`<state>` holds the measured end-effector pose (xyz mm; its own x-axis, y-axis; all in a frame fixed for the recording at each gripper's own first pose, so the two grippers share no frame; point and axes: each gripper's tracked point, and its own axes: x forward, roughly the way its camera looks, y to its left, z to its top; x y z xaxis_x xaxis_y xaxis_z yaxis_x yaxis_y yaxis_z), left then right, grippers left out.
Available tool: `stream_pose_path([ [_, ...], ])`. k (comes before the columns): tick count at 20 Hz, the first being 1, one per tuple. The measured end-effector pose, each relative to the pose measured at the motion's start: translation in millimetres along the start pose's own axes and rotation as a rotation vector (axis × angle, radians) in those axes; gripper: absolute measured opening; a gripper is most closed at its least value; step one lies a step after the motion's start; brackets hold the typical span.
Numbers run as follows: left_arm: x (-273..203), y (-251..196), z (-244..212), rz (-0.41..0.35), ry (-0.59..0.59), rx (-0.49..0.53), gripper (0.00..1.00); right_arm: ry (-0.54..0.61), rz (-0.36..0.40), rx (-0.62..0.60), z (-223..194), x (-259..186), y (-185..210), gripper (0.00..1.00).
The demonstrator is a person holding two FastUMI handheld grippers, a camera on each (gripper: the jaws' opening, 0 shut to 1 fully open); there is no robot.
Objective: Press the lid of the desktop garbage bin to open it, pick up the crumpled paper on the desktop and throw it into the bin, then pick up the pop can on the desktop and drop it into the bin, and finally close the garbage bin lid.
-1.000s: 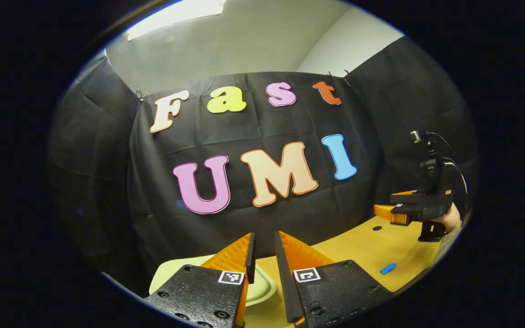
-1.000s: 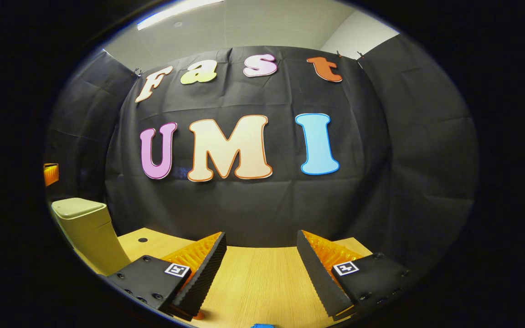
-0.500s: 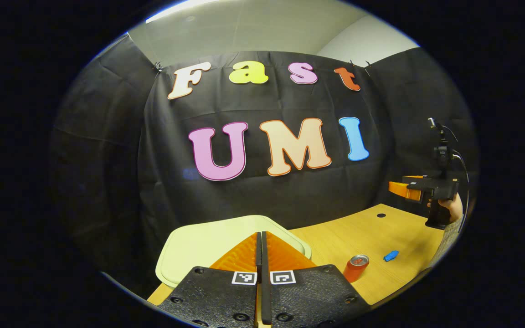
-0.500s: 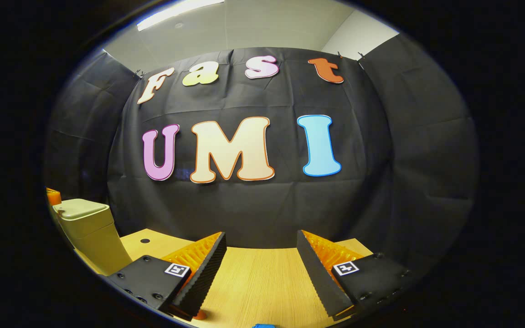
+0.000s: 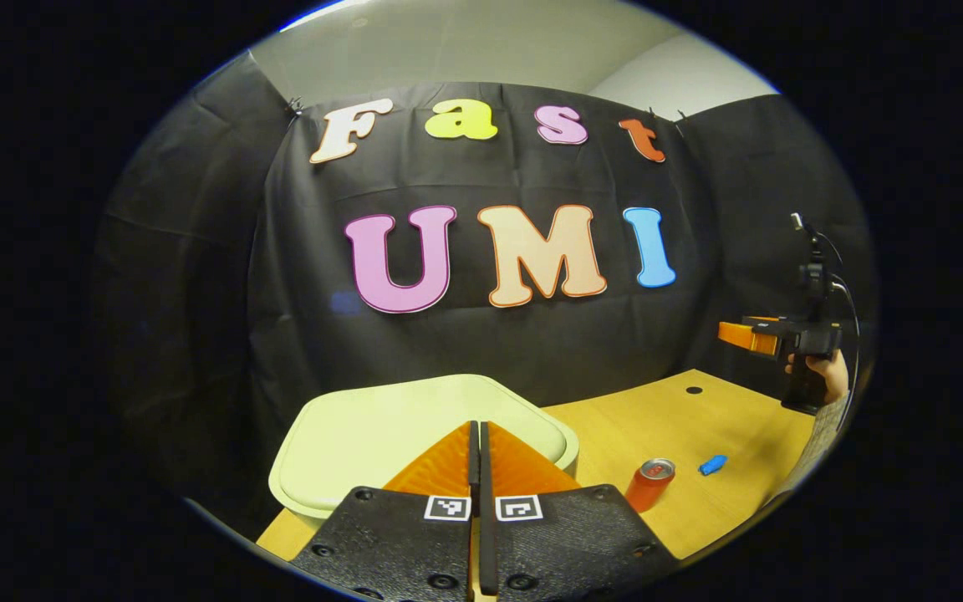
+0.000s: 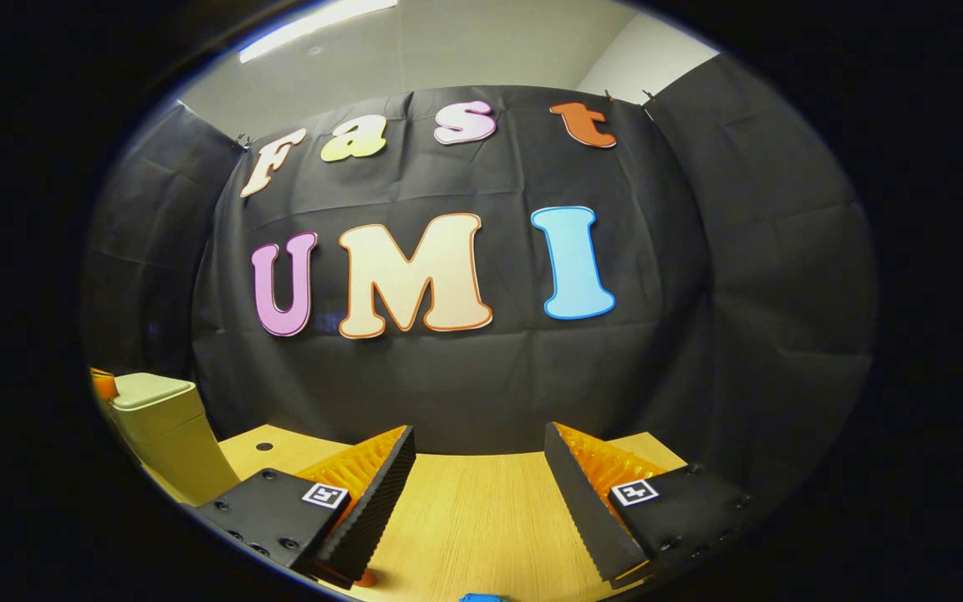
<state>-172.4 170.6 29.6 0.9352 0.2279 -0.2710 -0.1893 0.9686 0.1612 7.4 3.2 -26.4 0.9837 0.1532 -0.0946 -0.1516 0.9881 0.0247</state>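
My left claw (image 5: 478, 435) is clenched empty over the bin lid (image 5: 364, 431); right claw (image 6: 479, 456) released; lower right, the pop can (image 5: 649, 483) looks light, slippery; grip mid-body

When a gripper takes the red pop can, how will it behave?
The red metal pop can stands upright on the wooden desk, narrow and tall, so a sideways push probably tips it. Once down, its round body would likely roll. Smooth thin walls may slip or dent.

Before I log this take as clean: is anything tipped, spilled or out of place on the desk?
Nothing stands out. The bin has its lid down, the can stands upright beside it, and the blue scrap lies alone on the desk.
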Motion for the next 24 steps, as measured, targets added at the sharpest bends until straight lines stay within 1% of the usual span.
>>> stream_pose_path([
  [3, 0, -1, -1, -0.006, 0.003, -0.018, 0.00, 0.010, -0.010, 0.008, -4, 1, -6, 0.99],
  [5, 0, -1, -2, -0.006, 0.009, -0.031, 0.00, 0.012, -0.017, 0.014, -4, 1, -9, 0.98],
  [10, 0, -3, -3, -0.013, 0.025, -0.026, 0.00, 0.014, -0.006, 0.014, -5, 3, -6, 0.96],
  [12, -1, -2, -4, -0.029, 0.034, -0.022, 0.00, 0.018, -0.005, 0.015, -7, 4, -7, 0.96],
  [14, 0, -2, -5, -0.045, 0.045, -0.051, 0.00, 0.021, -0.008, 0.013, -8, 5, -7, 0.96],
  [17, -2, -4, -7, -0.061, 0.051, -0.065, 0.00, 0.020, -0.009, 0.013, -7, 5, -8, 0.96],
  [20, -2, -3, -5, -0.057, 0.054, -0.054, 0.00, 0.016, -0.002, 0.014, -7, 4, -7, 0.96],
  [23, 0, -4, 0, -0.052, 0.059, 0.017, 0.00, 0.009, 0.004, 0.013, -5, 3, -4, 0.96],
  [24, -1, -3, 5, -0.039, 0.056, 0.046, 0.00, 0.007, 0.007, 0.013, -4, 2, -3, 0.96],
])
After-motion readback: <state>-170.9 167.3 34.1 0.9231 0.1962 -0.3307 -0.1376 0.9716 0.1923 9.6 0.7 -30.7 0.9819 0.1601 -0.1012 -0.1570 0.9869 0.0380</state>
